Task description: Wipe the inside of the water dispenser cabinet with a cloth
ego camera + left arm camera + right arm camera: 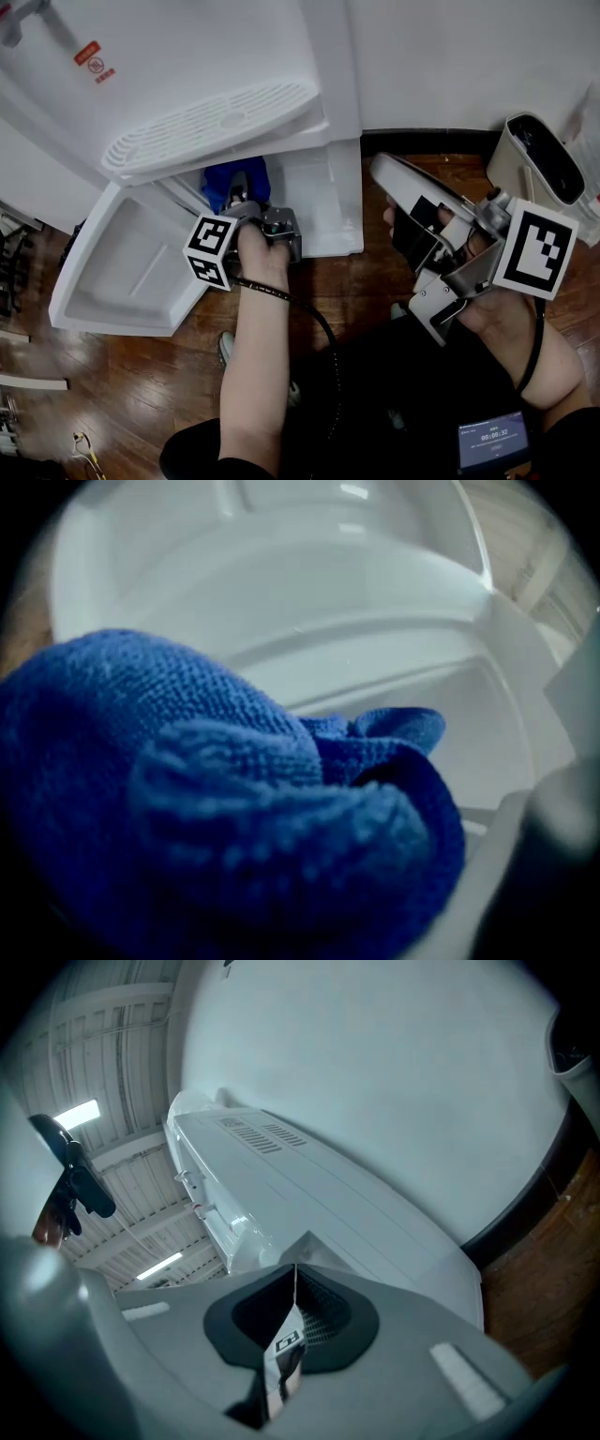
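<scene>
The white water dispenser point(216, 66) stands with its lower cabinet door point(122, 272) swung open to the left. My left gripper point(240, 195) reaches level into the cabinet opening, shut on a bunched blue cloth point(234, 180). In the left gripper view the cloth point(216, 817) fills the lower left and hides the jaws; behind it are the white inner walls of the cabinet point(375, 639). My right gripper point(382, 171) hangs to the right of the dispenser, outside the cabinet. Its jaws are shut point(295, 1274) with nothing between them, and it points at the dispenser's side point(319, 1194).
The slotted drip tray point(216, 122) juts out above the cabinet opening. A white bin-like container point(539, 159) stands at the right by the wall's black baseboard point(431, 141). The floor is brown wood point(122, 394). A small screen point(492, 441) shows at the lower right.
</scene>
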Tool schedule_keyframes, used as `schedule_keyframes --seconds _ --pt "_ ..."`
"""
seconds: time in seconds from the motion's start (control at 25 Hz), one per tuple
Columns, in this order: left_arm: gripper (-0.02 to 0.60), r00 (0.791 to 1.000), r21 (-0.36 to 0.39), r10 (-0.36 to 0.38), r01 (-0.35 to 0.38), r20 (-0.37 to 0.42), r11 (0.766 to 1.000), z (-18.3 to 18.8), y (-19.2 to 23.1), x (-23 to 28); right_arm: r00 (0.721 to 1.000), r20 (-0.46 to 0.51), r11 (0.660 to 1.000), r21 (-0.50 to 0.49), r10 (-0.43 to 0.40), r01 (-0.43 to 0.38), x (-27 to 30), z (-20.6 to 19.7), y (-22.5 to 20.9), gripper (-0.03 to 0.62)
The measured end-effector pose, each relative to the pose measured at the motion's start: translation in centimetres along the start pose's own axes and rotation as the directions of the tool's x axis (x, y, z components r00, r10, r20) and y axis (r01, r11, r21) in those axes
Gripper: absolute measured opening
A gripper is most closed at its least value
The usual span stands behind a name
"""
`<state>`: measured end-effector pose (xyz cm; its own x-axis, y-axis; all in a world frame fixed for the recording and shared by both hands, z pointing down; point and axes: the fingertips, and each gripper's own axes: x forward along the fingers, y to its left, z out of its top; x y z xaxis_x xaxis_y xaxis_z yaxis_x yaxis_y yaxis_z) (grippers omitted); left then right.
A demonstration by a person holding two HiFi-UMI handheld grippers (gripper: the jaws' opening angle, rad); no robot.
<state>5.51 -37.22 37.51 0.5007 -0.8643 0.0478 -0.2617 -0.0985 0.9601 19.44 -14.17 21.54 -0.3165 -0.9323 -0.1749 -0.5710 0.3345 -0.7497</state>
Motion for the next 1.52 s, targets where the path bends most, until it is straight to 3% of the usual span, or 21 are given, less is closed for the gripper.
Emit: schedule_keyframes --seconds 0.08,0.2,0.28,0.52,0.72,0.84,1.04,1.12,1.52 --pt "0.167 0.999 -0.072 0.026 -0.024 0.037 0.997 0.2 2.1 -2.6 1.000 0.000 1.000 -0.001 0.010 -0.010 0.1 0.0 0.2 0.011" --pt "0.166 0.995 -0.088 0.086 -0.081 0.052 0.993 0.6 5.2 -3.6 1.000 -0.002 1.000 0.006 0.015 -0.015 0.1 -0.1 0.4 0.011" --pt "0.166 0.993 -0.052 0.111 -0.109 0.035 0.993 0.7 6.0 -2.4 1.000 -0.005 1.000 0.011 0.013 -0.013 0.1 -0.3 0.4 0.011" --pt "0.166 0.989 0.149 0.150 -0.150 0.013 0.977 0.4 5.6 2.7 1.000 -0.002 1.000 0.014 0.003 -0.003 0.1 -0.2 0.4 0.011" --pt "0.166 0.990 0.157 0.139 -0.138 0.008 0.978 -0.1 5.1 5.5 1.000 -0.014 1.000 -0.011 -0.010 0.010 0.1 -0.3 0.0 0.011" --pt "0.166 0.989 0.108 0.145 -0.143 -0.004 0.984 -0.6 6.0 5.2 1.000 -0.023 1.000 -0.009 -0.015 0.014 0.2 -0.4 -0.1 0.011" --pt "0.166 0.982 -0.092 0.187 -0.186 0.008 0.978 -0.7 8.9 0.0 0.999 -0.033 1.000 -0.008 -0.008 0.008 0.3 -0.9 0.1 0.011" --pt "0.166 0.982 -0.102 0.188 -0.184 0.027 0.978 -0.5 9.1 -1.6 0.999 -0.035 1.000 -0.011 -0.004 0.004 0.4 -0.8 0.1 0.011" --pt "0.161 0.973 0.060 0.225 -0.222 -0.047 0.973 -1.4 8.5 4.6 0.999 -0.036 1.000 -0.006 -0.009 0.009 0.4 -1.3 0.1 0.011"
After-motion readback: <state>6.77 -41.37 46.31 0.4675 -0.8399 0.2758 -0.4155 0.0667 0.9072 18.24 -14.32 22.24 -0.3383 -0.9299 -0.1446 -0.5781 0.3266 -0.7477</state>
